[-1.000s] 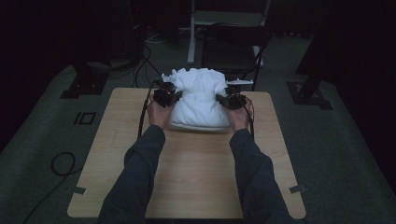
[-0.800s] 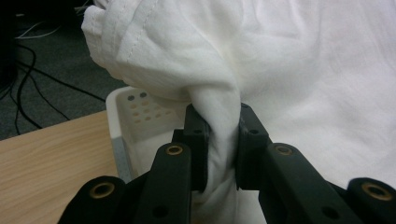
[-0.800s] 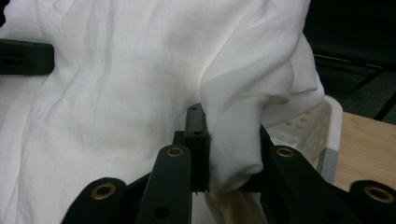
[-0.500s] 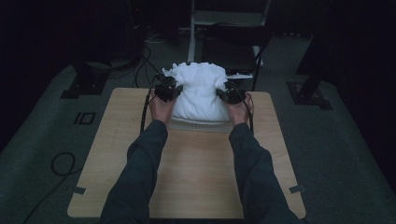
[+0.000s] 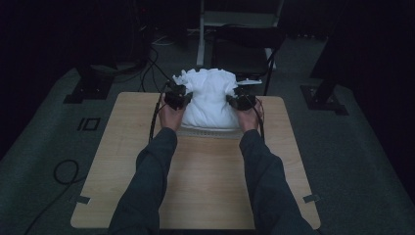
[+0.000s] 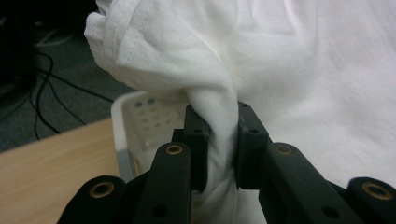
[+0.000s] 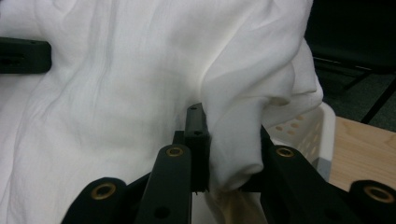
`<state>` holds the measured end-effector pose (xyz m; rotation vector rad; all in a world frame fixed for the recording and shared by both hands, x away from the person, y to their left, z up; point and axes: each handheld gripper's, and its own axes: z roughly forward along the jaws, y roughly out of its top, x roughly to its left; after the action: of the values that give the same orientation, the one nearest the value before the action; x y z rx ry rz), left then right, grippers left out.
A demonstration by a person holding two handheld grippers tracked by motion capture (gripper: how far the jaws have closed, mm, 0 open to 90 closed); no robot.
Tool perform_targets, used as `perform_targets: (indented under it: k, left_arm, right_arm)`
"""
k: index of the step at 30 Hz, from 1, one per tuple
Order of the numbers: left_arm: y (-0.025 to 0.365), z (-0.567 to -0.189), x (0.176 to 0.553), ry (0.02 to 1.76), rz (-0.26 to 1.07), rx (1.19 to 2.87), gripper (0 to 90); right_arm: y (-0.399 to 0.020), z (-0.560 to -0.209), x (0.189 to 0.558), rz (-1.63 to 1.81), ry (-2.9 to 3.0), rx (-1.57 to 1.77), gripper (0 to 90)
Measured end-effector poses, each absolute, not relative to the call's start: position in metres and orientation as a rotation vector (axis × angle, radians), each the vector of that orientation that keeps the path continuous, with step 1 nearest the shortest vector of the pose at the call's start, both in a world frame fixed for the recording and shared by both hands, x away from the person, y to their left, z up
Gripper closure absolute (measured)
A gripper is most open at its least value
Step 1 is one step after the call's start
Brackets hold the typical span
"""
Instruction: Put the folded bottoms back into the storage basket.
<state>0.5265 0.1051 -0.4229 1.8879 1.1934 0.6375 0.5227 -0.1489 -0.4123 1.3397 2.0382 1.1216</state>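
A white cloth (image 5: pixel 210 98) hung bunched between the two grippers at the far edge of the table (image 5: pixel 195 186), lifted over a white basket (image 5: pixel 205 131) whose perforated near rim showed just under it. The left gripper (image 5: pixel 177 98) was clamped on a twisted fold of the cloth's left side; in the left gripper view the fold (image 6: pixel 219 140) ran down between the two black jaws, pinched tight, with a stitched hem (image 6: pixel 135 42) flaring above. Beside those jaws stood a corner of the basket (image 6: pixel 135 121), its wall pierced with small holes, and beyond it the wooden tabletop (image 6: pixel 51 158) and dark floor with cables (image 6: pixel 42 102).

The right gripper (image 5: pixel 241 102) likewise gripped a gathered fold on the cloth's right side; in the right gripper view the fold (image 7: pixel 238 154) bulged between its jaws, and the basket's rim (image 7: pixel 308 130) stood just right of them, with bare table (image 7: pixel 364 149) past it. A black part of the other gripper (image 7: pixel 23 55) showed at that view's left edge, against the cloth.

Behind the table stood a dark chair (image 5: pixel 244 49) and a pale frame (image 5: pixel 235 17). Black stand feet (image 5: pixel 90 88) rested on the grey floor at left, another (image 5: pixel 323 98) at right, and a cable loop (image 5: pixel 66 171) lay left of the table. The person's dark sleeves (image 5: pixel 151 181) reached across the bare tabletop.
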Motion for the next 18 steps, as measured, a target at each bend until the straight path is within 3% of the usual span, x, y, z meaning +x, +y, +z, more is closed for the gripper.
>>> perform_targets:
  k: [12, 18]
  left_arm:
    - [0.107, -0.446, 0.518, 1.215, 0.594, 1.911, 78.3]
    - [0.109, -0.431, 0.519, 1.211, 0.597, 1.872, 78.5]
  right_arm:
    - [-0.145, -0.441, 0.517, 1.085, 2.088, 1.387, 78.1]
    - [-0.145, -0.429, 0.517, 1.11, 2.07, 1.37, 78.2]
